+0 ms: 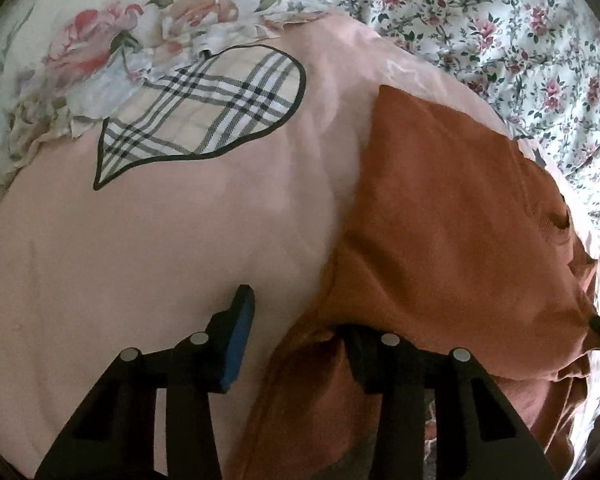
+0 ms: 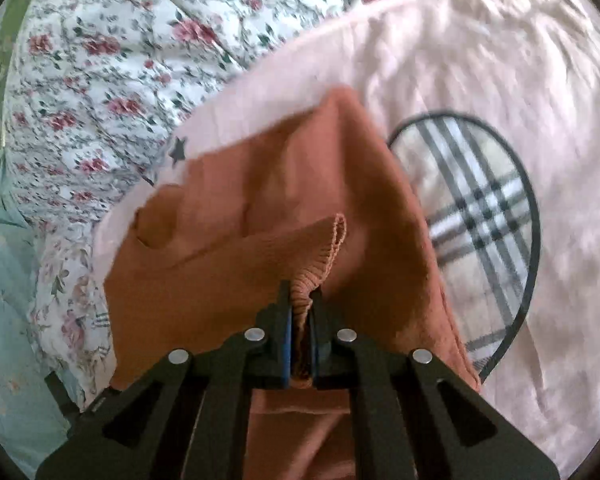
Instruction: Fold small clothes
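Two tools at work: right tool (image 2: 301,304) pinching rust knit garment (image 2: 260,200) cuff, left tool (image 1: 296,320) spread at six o'clock; next, folding sleeve across.

Soft daylight, seemingly from the upper right, lights both views, with mild glare on the pink cloth (image 1: 180,240). Fisheye bending darkens the corners; the right wrist view is motion-blurred.
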Available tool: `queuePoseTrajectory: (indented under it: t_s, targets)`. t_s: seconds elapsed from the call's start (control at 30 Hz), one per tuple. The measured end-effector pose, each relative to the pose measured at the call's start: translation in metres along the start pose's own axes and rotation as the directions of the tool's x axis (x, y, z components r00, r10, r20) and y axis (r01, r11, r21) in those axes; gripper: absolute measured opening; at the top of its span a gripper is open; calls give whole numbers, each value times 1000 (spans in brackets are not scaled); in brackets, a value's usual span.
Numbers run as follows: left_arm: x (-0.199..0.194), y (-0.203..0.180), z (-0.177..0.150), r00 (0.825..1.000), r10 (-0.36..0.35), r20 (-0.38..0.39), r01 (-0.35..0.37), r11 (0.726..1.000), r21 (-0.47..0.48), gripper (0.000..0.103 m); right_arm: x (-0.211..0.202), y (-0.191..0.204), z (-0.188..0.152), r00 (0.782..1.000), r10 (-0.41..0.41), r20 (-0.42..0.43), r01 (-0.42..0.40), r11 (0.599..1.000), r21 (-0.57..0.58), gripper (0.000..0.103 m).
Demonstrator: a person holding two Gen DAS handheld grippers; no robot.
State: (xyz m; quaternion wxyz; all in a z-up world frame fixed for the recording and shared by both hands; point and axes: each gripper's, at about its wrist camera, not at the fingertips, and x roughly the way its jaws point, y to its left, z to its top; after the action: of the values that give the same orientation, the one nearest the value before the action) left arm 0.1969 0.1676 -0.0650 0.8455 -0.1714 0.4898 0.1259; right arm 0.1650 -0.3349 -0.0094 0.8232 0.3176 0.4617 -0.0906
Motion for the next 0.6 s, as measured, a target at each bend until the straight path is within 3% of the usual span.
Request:
queuePoseTrajectory:
  t_s: [0.1,0.2,0.33,0.43,0.6]
  targets:
    - [-1,2,0,1000,-16,-7,16,1000,-26,41,-11,20,4,997,55,46,-53,997,-51,7]
    - [-2,11,-2,999,-44,-12,44,997,-69,41,-13,36,9,996,46,70,-39,994,-99,7]
    - [0,20,-3,997,-73,-23,71,992,-104,41,10,22,5,992,-123,26,125,983,-134,10]
    - [2,24,0,995,-97,-37,92,988,-125,42,20,-1,0,968,-250,-11,247,961,-128,11]
    - [-12,25,-9,993,-89,-83,84,995,-62,41,-13,-16,-9,980,-199,-1,199,977,-76,11]
